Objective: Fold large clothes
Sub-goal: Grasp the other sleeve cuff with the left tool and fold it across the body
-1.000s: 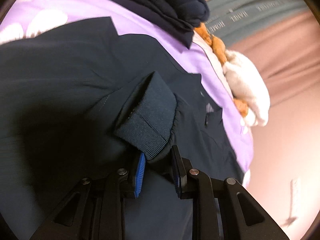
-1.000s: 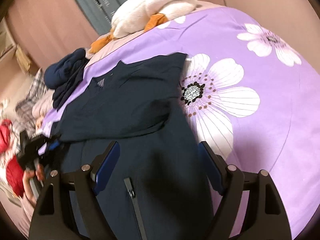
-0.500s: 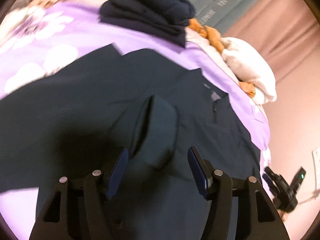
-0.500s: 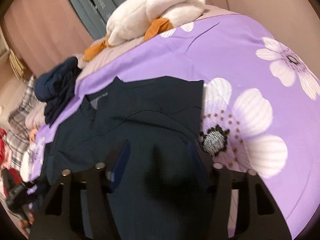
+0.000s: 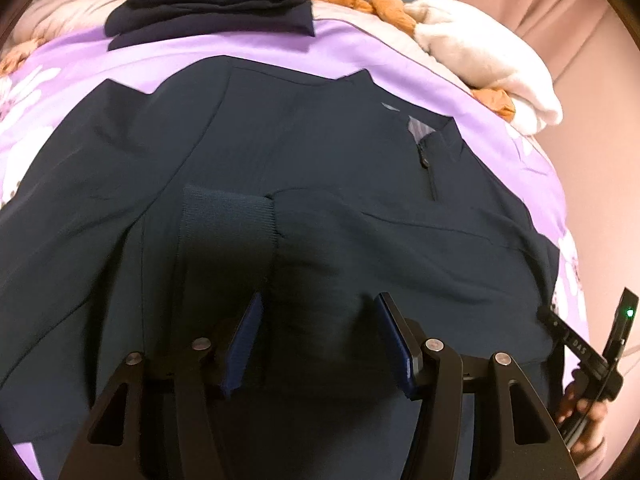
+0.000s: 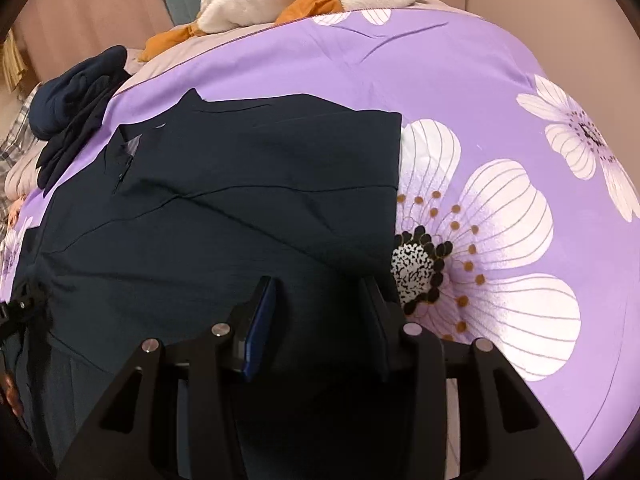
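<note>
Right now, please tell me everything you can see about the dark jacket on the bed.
The dark jacket is navy, of smooth thin-looking cloth, with a zip at a low collar. It lies flat, front up, on the purple flowered bedspread, one straight edge beside a big white flower. A sleeve is folded across its body, the ribbed cuff on top. Neither pair of tongs grips it.

Jacket [image 5: 360, 184] flat on bedspread [image 5: 248, 56], folded clothes [image 5: 216, 8] behind it

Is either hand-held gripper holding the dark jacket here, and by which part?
Neither. The left hand-held gripper is open over the jacket below its ribbed cuff; the right hand-held gripper is open above its body.
</note>
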Available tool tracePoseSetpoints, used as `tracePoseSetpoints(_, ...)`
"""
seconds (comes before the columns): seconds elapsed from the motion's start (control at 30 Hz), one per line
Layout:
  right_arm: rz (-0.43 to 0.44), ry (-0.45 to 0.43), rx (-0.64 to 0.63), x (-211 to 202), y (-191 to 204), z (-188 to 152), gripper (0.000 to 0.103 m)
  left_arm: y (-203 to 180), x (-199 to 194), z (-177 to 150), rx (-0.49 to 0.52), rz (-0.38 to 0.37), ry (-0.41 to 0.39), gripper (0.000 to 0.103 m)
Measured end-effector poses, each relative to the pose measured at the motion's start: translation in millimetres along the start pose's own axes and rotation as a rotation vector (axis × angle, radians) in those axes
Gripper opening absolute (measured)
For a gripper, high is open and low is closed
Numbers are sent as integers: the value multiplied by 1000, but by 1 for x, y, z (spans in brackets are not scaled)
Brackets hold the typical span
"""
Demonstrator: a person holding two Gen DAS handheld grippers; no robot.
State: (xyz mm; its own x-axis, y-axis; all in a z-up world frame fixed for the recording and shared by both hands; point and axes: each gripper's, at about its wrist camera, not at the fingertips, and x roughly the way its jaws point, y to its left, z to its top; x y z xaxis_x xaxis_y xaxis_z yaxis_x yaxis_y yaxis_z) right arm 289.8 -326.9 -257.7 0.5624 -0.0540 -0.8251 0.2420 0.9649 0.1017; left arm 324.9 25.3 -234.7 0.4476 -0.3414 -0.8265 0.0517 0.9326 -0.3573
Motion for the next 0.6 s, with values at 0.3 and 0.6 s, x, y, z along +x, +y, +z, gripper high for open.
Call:
tracePoseSetpoints(0.3,113,-62,42,-66,9,-18,58,8,-67,-19,-93,-94,-79,83)
tracePoseSetpoints(0.6,236,-80,56,-133,21,-89,71,99,-158,-87,-344,-64,-215,94)
